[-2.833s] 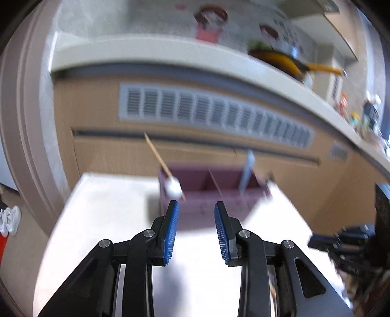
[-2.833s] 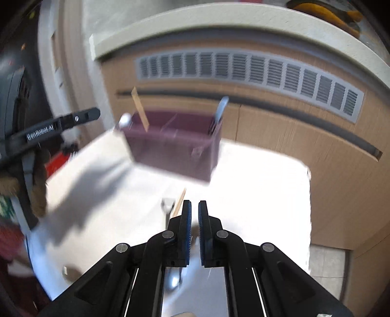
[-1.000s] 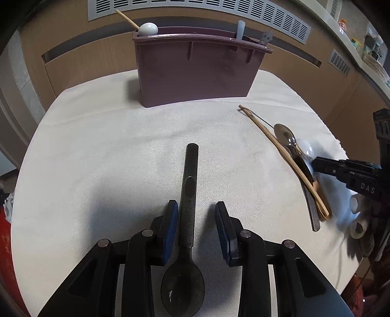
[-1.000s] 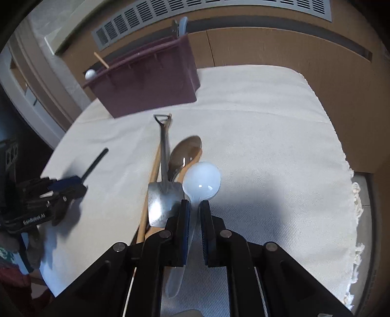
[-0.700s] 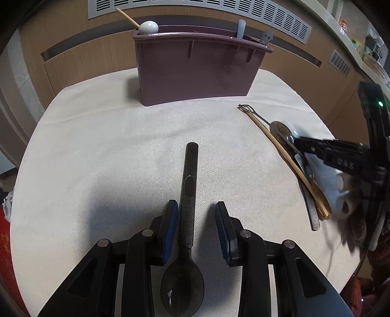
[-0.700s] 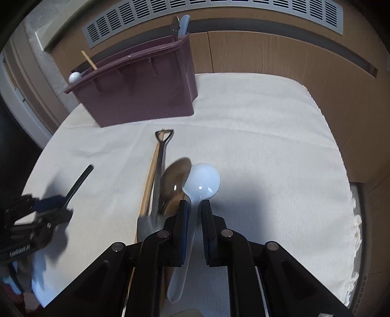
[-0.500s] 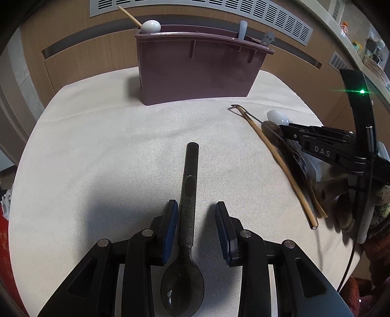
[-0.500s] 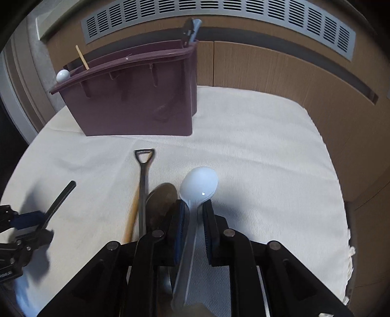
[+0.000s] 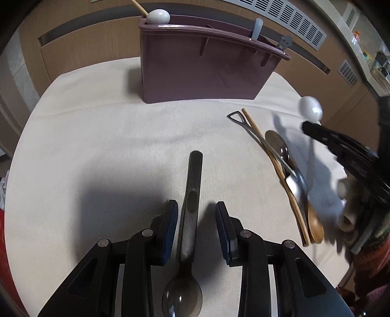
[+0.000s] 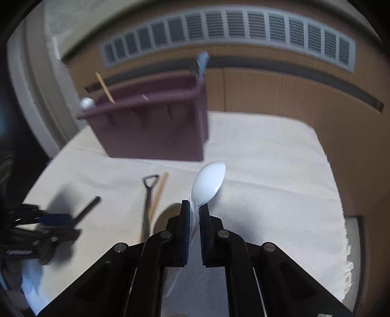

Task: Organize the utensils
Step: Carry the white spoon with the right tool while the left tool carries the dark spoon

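Note:
A maroon utensil holder stands at the far side of the cream tablecloth; it also shows in the right wrist view. My left gripper is open, its fingers on either side of the handle of a dark spoon that lies on the cloth. My right gripper is shut on a white plastic spoon and holds it lifted above the cloth, bowl pointing at the holder. The white spoon also shows in the left wrist view.
A small metal shovel-shaped utensil, a wooden spoon and a metal spoon lie together at the right of the cloth. The holder has a white spoon, a chopstick and two handles in it. Wooden cabinets stand behind.
My right gripper has lifted the white spoon off the pile and tilted up toward the holder. The left gripper stays open around the dark spoon's handle.

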